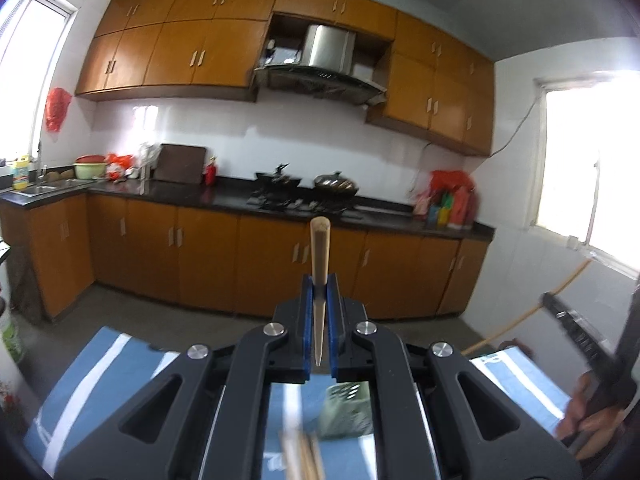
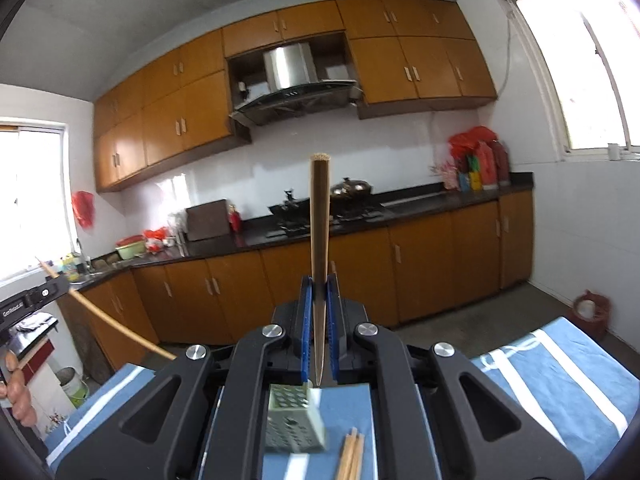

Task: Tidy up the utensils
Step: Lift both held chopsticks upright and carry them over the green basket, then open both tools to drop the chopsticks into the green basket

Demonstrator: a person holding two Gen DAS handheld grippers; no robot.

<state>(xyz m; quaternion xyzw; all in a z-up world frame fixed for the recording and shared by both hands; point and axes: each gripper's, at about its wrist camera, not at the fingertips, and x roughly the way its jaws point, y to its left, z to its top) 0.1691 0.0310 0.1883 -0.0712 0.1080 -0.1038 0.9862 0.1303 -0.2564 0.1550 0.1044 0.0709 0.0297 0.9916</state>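
Orange kitchen cabinets (image 2: 420,264) face blue striped cloth (image 2: 560,376) (green holder (image 2: 294,420) on it).

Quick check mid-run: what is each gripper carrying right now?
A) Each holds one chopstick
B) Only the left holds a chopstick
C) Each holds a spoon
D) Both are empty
A: the left gripper is shut on a chopstick and the right gripper is shut on a darker chopstick, both pointing up, while the green holder and loose chopsticks lie on the blue cloth below.
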